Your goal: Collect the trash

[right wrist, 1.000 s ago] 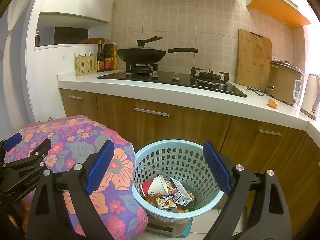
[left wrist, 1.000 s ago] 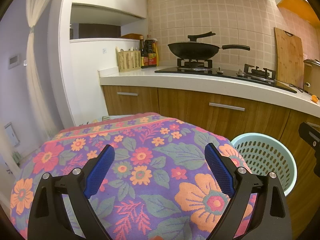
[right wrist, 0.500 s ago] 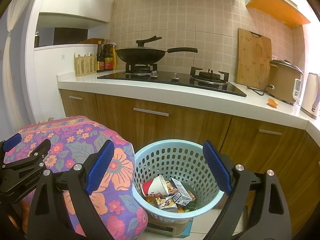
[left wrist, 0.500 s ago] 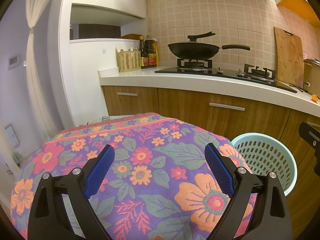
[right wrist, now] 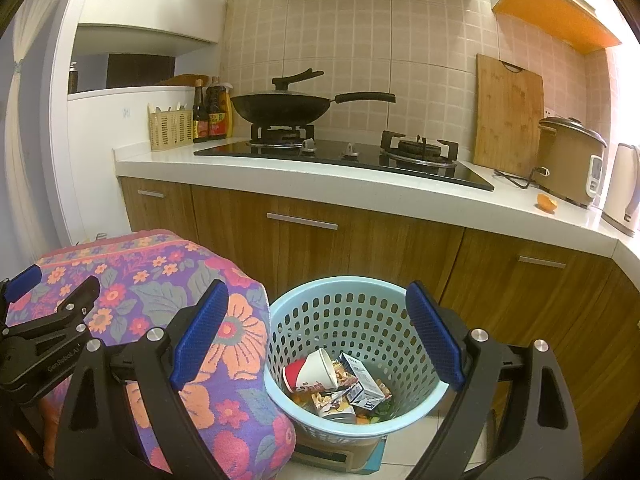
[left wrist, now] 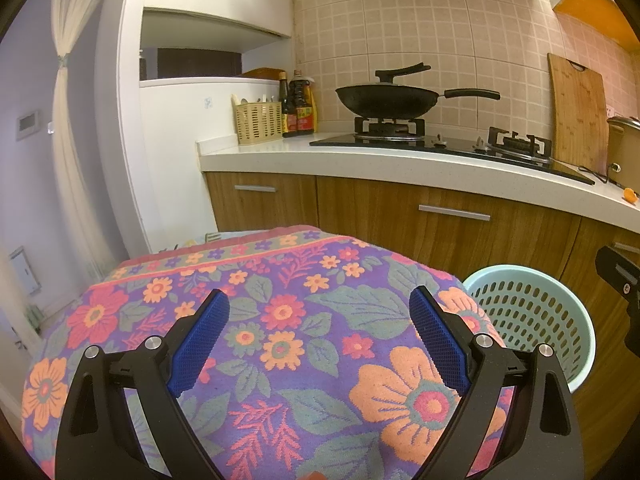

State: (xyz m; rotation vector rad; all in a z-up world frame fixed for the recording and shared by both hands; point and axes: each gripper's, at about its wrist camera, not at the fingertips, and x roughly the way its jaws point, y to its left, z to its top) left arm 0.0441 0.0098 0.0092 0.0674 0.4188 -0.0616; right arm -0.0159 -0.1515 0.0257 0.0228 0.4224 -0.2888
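Right wrist view: right gripper hovering above basket, jaws spread wide, gripping nothing | trash lying inside basket | left gripper beside basket, jaws wide, unladen.

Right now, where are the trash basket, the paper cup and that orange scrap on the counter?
trash basket (right wrist: pixel 320 286), right wrist view, far rim.
paper cup (right wrist: pixel 316 372), right wrist view, white side wall.
orange scrap (right wrist: pixel 546 202), right wrist view, its middle.

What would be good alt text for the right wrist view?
The open right gripper hangs over a blue basket holding a cup, a carton and wrappers. A floral cloth lies left; a wok sits on the stove behind.
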